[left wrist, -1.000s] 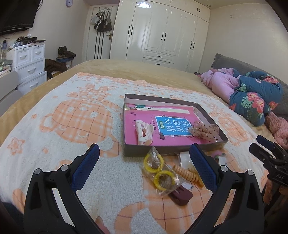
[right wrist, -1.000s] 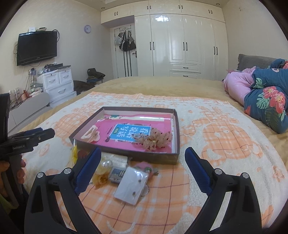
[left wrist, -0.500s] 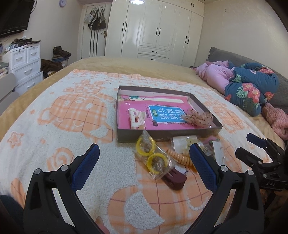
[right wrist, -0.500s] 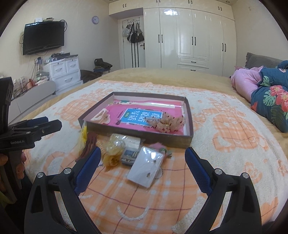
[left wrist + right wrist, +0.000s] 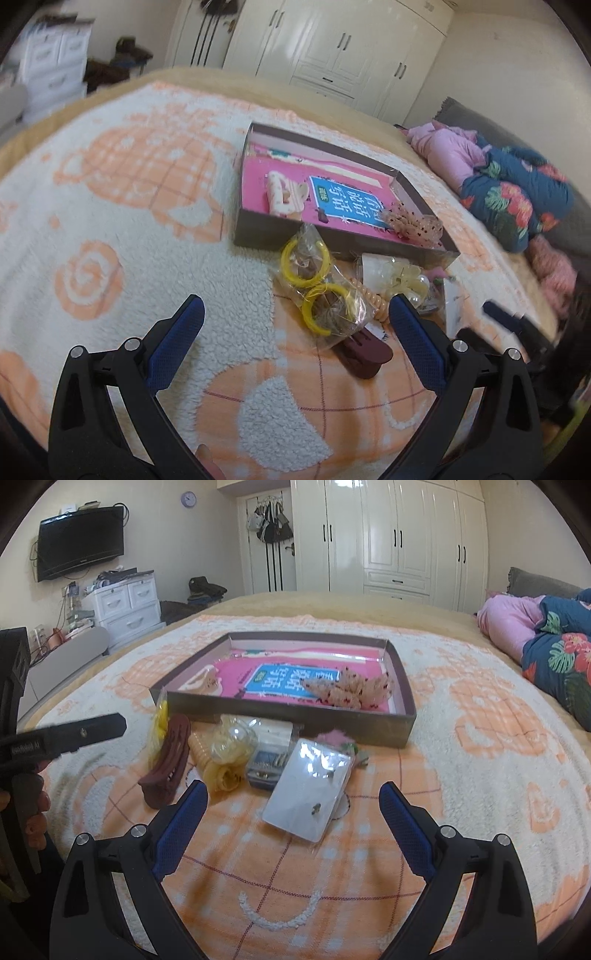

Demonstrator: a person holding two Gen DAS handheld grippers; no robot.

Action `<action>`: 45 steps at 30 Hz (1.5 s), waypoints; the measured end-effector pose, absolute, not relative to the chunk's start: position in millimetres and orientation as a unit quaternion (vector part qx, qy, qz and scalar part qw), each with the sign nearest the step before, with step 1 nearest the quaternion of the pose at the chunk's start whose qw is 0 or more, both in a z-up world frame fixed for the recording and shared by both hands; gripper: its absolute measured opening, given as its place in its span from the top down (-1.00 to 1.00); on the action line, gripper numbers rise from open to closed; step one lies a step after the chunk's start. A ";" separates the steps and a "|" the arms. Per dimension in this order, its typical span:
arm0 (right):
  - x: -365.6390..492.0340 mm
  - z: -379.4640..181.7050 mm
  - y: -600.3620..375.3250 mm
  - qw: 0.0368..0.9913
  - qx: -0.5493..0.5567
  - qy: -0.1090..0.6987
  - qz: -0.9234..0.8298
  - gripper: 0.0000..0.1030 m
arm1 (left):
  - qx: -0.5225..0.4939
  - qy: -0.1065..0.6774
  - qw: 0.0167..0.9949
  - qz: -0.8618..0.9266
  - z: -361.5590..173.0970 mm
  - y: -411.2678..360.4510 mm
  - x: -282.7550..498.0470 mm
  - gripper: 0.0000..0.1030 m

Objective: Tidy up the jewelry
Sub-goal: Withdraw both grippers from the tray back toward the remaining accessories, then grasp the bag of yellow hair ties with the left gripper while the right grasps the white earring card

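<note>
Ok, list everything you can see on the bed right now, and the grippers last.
shallow box: one, brown with a pink book cover inside, middle of the blanket.
cream hair claw: one, in the box's left part.
dotted scrunchie: one, peach, in the box's right part.
bag of yellow hoops: one, clear, in front of the box.
dark red hair clip: one, beside that bag.
spiral hair tie: one, orange, in the pile.
earring card in a clear sleeve: one, white, nearest the right gripper.
left gripper: open, black with blue pads.
right gripper: open, same colours.
</note>
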State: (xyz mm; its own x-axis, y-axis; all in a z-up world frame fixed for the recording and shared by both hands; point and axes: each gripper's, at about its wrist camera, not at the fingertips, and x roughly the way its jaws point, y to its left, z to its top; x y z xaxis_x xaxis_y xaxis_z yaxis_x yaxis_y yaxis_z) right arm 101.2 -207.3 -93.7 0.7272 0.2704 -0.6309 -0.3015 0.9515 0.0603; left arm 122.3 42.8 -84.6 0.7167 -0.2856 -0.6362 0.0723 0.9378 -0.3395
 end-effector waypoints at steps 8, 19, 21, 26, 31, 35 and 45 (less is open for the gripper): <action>108.3 -102.8 -207.2 0.924 -0.005 0.351 0.152 -0.65 | -0.219 0.387 0.886 -0.134 -99.0 44.3 135.4 -0.78; 124.1 -116.2 -210.4 0.911 0.035 0.382 0.150 -0.26 | -0.247 0.401 0.871 -0.138 -106.7 36.7 150.0 -0.78; 123.8 -117.2 -210.3 0.912 0.030 0.381 0.150 -0.05 | -0.246 0.403 0.871 -0.136 -107.8 34.1 152.0 -0.78; 123.6 -116.9 -212.4 0.914 0.025 0.377 0.151 0.13 | -0.249 0.405 0.870 -0.134 -108.3 29.5 157.1 -0.70; 122.8 -114.3 -218.3 0.918 0.020 0.370 0.142 0.14 | -0.233 0.411 0.872 -0.128 -109.6 22.6 161.8 -0.06; 121.6 -111.3 -224.3 0.922 0.019 0.363 0.133 0.15 | -0.218 0.410 0.877 -0.127 -109.2 21.3 161.5 0.14; 117.1 -98.5 -239.6 0.933 0.013 0.341 0.113 0.15 | -0.183 0.389 0.893 -0.132 -98.4 23.2 148.4 0.25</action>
State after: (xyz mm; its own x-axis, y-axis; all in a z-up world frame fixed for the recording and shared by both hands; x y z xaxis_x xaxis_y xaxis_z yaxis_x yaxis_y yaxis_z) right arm 117.1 -239.6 -98.5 0.7412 0.2201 -0.6342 -0.2026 0.9740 0.1012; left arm 148.4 23.2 -98.4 0.6624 -0.3784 -0.6465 0.0934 0.8980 -0.4299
